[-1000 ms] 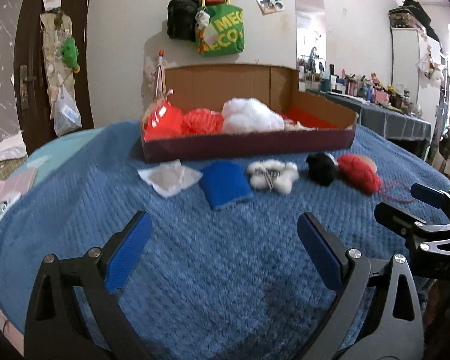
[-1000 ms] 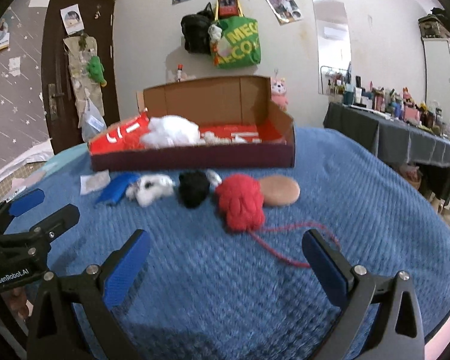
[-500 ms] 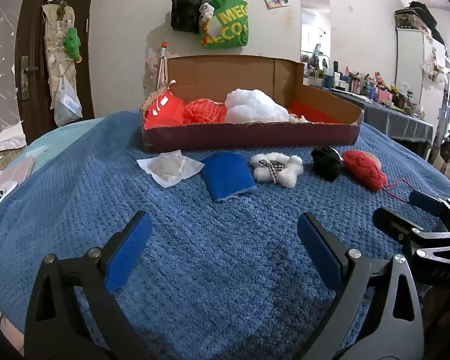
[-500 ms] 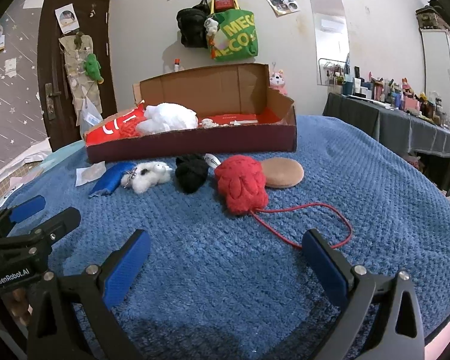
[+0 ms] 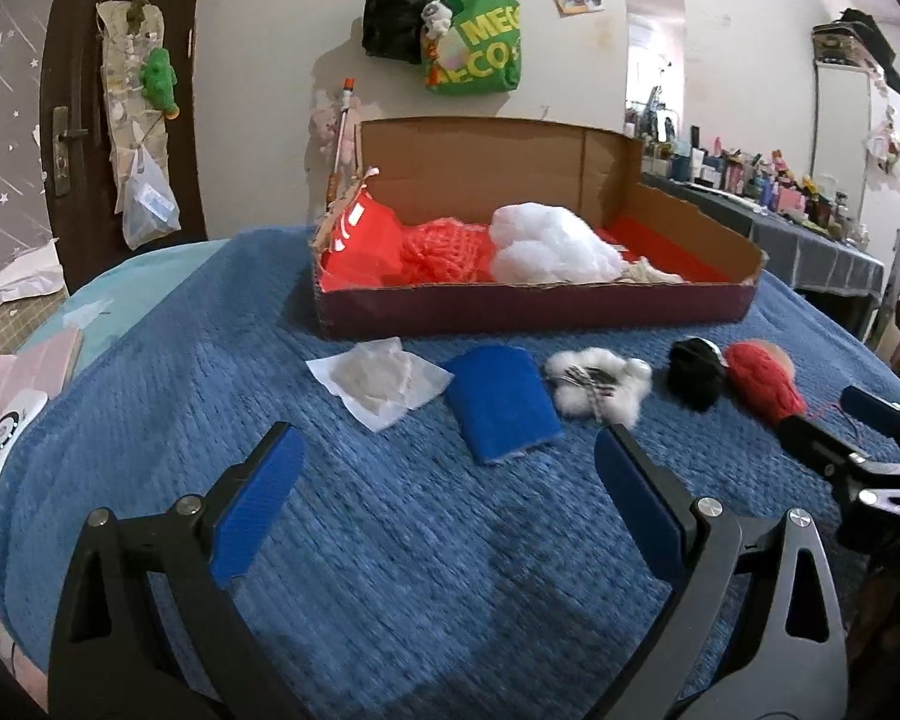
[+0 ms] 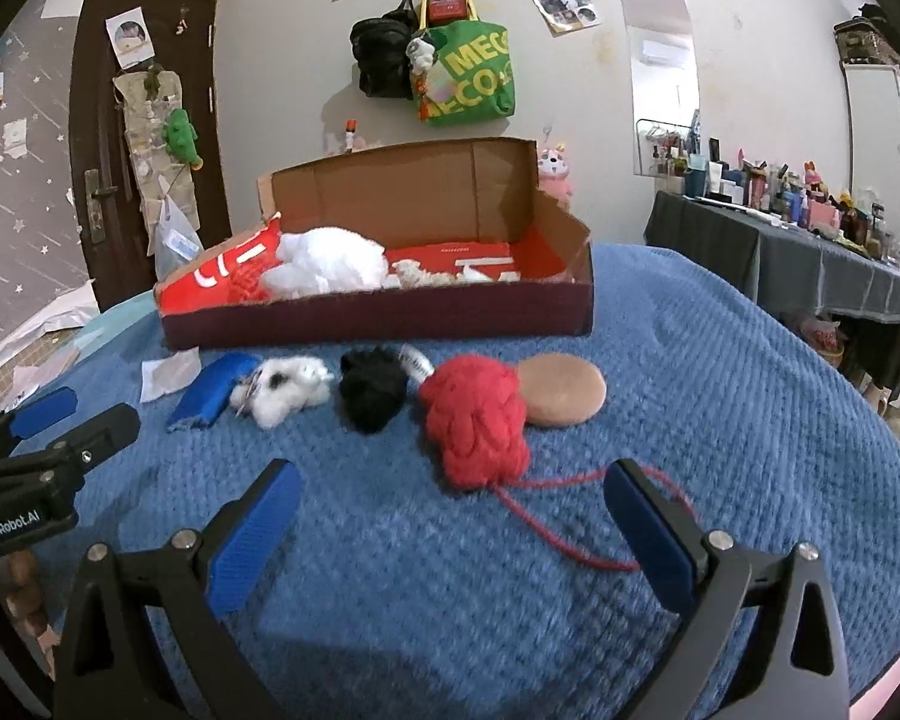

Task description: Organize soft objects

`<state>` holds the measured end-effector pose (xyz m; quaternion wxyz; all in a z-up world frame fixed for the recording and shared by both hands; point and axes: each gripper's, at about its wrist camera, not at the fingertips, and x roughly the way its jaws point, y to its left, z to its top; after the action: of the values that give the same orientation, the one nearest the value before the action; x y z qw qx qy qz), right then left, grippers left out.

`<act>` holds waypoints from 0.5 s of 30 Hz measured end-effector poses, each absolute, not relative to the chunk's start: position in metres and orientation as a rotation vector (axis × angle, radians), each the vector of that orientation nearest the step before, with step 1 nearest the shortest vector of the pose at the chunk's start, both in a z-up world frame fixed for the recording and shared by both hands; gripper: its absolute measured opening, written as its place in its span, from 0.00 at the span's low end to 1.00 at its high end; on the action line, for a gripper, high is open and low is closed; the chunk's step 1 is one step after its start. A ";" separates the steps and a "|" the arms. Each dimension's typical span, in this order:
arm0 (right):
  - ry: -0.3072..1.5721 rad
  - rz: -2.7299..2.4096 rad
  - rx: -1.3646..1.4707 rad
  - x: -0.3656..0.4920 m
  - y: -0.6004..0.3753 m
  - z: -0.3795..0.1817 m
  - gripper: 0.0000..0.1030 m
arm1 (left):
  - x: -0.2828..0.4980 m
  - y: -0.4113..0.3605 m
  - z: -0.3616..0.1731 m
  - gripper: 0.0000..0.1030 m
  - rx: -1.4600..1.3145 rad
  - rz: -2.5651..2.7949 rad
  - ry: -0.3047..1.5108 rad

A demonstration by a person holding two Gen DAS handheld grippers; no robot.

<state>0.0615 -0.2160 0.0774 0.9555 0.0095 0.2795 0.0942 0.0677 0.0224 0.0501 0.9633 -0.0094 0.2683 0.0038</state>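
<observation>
A row of soft things lies on the blue blanket (image 5: 390,540) in front of a cardboard box (image 5: 534,306): a white tissue (image 5: 381,381), a blue cloth (image 5: 501,408), a white fluffy toy (image 5: 600,387), a black pom (image 5: 696,372) and a red yarn ball (image 5: 762,381). The box holds white stuffing (image 5: 546,252) and red items. In the right wrist view the red yarn ball (image 6: 474,420) lies just ahead, beside a tan round pad (image 6: 561,387). My left gripper (image 5: 447,510) is open and empty, short of the blue cloth. My right gripper (image 6: 450,531) is open and empty.
A white device (image 5: 6,441) and pink book lie at the blanket's left edge. A dark table (image 6: 810,258) with bottles stands at the right. Bags (image 6: 462,78) hang on the back wall. A dark door (image 6: 132,138) is at the left.
Both grippers have moved forward toward the row of soft things, which look larger and nearer. Both stay open and empty.
</observation>
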 end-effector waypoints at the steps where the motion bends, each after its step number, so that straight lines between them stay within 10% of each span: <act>1: 0.570 0.191 0.022 0.064 -0.217 0.078 1.00 | 0.071 0.024 0.051 0.96 -0.022 0.009 0.553; 15: 0.713 0.187 0.006 0.109 -0.213 0.085 0.95 | 0.130 0.054 0.044 0.96 -0.060 0.070 0.736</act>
<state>0.1093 -0.2129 0.0852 0.9327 0.0030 0.3487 0.0916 0.1303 0.0538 0.0442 0.9321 -0.0293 0.3595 0.0341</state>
